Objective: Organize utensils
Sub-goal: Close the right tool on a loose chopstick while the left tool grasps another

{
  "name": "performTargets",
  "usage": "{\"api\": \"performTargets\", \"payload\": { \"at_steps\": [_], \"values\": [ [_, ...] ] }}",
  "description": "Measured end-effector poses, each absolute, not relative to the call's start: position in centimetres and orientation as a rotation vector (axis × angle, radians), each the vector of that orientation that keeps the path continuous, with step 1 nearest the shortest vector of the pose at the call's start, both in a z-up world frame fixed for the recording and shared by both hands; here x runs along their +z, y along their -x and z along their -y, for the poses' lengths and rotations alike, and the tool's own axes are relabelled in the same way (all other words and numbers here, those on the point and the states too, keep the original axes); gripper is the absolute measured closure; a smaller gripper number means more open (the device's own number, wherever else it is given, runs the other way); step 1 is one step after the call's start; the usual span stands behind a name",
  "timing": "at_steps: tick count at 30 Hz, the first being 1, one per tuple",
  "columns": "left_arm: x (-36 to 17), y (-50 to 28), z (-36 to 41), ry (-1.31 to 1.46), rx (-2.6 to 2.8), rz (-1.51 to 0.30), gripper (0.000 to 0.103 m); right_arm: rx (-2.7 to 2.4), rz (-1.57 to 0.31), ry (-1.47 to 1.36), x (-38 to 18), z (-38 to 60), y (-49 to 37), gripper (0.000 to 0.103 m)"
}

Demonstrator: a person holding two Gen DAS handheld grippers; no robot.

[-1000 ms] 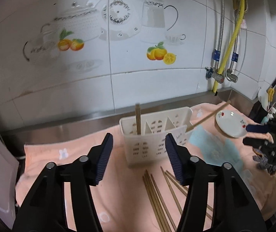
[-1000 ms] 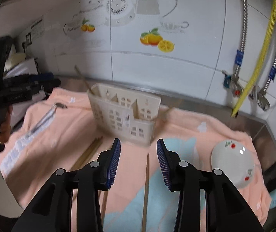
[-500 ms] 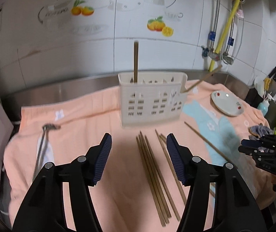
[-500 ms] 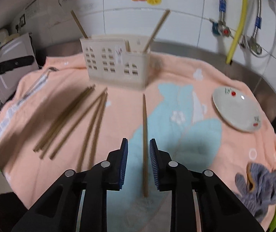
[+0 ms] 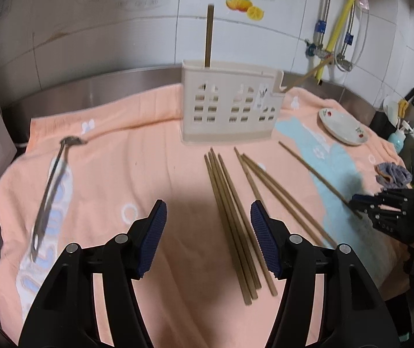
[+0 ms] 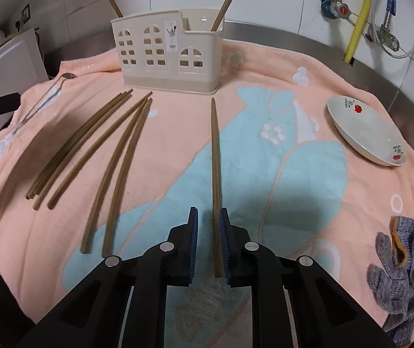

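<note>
Lowered, right hand-held gripper (image 6: 208,217) closes around lone chopstick (image 6: 215,156) beside plate (image 6: 366,133).

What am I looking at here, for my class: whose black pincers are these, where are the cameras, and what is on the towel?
No robot: a person holds a two-finger claw in each hand, with a camera on each looking along its fingers. One picture is from the left claw, open above the peach towel. The other is from the right claw, its jaws closing around a single chopstick, not yet clearly squeezing it. Also there: six loose chopsticks, a cream utensil holder with two chopsticks standing in it, a metal spoon, a flowered plate and a grey glove.
</note>
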State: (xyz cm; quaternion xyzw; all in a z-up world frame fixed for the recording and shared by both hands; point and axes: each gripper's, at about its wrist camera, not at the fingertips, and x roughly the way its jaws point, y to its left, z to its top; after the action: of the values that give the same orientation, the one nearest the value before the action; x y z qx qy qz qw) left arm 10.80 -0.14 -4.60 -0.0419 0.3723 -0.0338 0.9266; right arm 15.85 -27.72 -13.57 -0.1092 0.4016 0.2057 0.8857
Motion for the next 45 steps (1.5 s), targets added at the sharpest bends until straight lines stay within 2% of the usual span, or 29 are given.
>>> {"api": "performTargets", "payload": {
  "at_steps": [4,11,14,21,25,42,43,45],
  "values": [
    [-5.9,-10.3,0.2,0.098,-0.074,-0.793,0.041,0.421,-0.843,0.236,-14.1,27.7,-16.1,0.095],
    [-8.4,-10.0,0.9,0.116,-0.092,-0.854,0.042,0.396,-0.842,0.261,-14.6,27.6,-16.3,0.097],
    [-9.4,-10.3,1.5,0.116,-0.103,-0.882,0.047,0.399,-0.842,0.253,-14.6,27.8,-16.3,0.097],
    [-11.3,-11.5,2.4,0.099,-0.093,-0.944,0.067,0.408,-0.843,0.237,-14.6,28.0,-16.3,0.097],
    [-11.9,-11.9,2.5,0.092,-0.088,-0.96,0.073,0.413,-0.844,0.235,-14.6,28.1,-16.3,0.097],
    [-12.0,-12.5,4.0,-0.061,0.023,-0.953,0.075,0.427,-0.861,0.231,-15.0,28.1,-16.1,0.096],
    [-11.9,-12.6,4.1,-0.08,0.044,-0.949,0.08,0.428,-0.861,0.228,-15.0,28.2,-16.1,0.096],
    [-11.9,-12.6,3.7,-0.096,0.072,-0.95,0.082,0.428,-0.86,0.227,-15.0,28.2,-16.0,0.096]
  ]
}}
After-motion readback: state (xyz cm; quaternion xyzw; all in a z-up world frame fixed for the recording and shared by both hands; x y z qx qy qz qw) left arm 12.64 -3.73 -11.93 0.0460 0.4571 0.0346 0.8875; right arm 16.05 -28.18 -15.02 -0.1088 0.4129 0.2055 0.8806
